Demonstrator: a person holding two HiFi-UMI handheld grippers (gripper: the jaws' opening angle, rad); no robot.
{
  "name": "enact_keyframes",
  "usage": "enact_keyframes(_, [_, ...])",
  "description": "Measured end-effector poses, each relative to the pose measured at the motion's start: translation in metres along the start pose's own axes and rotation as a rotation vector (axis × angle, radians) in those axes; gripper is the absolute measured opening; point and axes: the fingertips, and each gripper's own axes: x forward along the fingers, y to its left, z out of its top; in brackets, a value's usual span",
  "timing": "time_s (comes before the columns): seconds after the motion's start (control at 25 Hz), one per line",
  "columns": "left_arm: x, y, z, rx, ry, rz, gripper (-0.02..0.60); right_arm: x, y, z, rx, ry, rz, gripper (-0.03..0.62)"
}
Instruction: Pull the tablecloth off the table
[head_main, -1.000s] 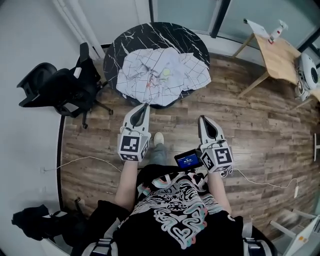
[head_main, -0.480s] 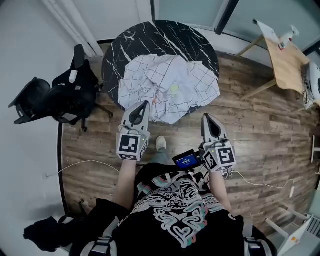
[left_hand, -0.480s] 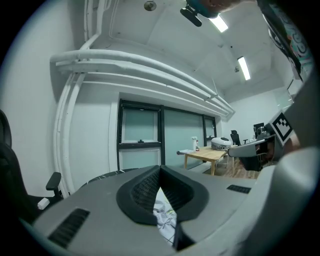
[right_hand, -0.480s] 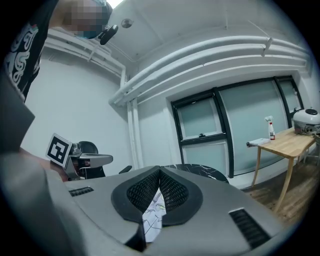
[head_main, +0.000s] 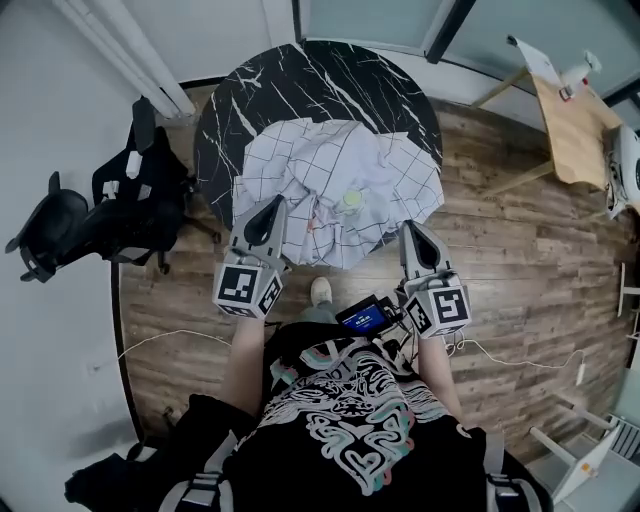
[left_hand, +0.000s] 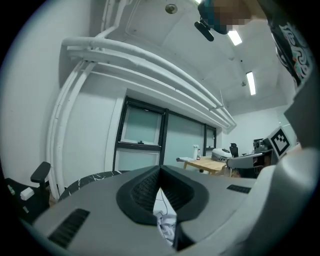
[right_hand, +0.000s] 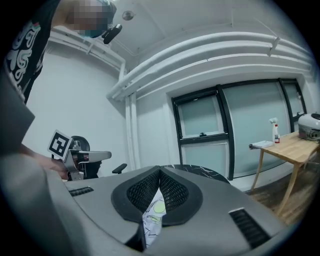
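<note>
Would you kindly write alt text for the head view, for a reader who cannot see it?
Seen from above, a person's left gripper and right gripper each pinch the near edge of a crumpled white checked tablecloth on a round black marble table over a wooden floor.

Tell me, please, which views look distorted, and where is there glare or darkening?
Head view: strong fisheye, so the floor boards bend around the table; the tablecloth is sharp and evenly lit. Left gripper view: black round corners, bowed pipes, and ceiling lamps that glare white. Right gripper view: the same round black frame and bowed pipes, no glare.
</note>
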Motion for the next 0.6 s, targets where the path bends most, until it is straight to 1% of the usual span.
enact_keyframes(0.12, [0.003, 0.01, -0.003, 0.001, 0.006, 0.003, 0.015, 0.002, -0.004, -0.002, -0.002, 0.001, -0.027, 0.014])
enact_keyframes(0.2, [0.004, 0.016, 0.0, 0.009, -0.004, 0.008, 0.015, 0.001, -0.007, -0.003, 0.005, -0.002, -0.04, 0.014])
enact_keyframes(0.32, [0.002, 0.02, 0.007, 0.051, -0.033, 0.016, 0.014, -0.005, -0.007, -0.001, 0.027, -0.018, -0.043, 0.014])
enact_keyframes(0.4, [0.003, 0.021, 0.009, 0.066, -0.039, 0.016, 0.015, -0.008, -0.007, 0.002, 0.006, -0.018, -0.055, 0.012])
enact_keyframes(0.6, [0.009, 0.022, 0.007, 0.041, -0.036, -0.012, 0.015, -0.013, -0.014, -0.004, -0.042, 0.001, -0.102, 0.012])
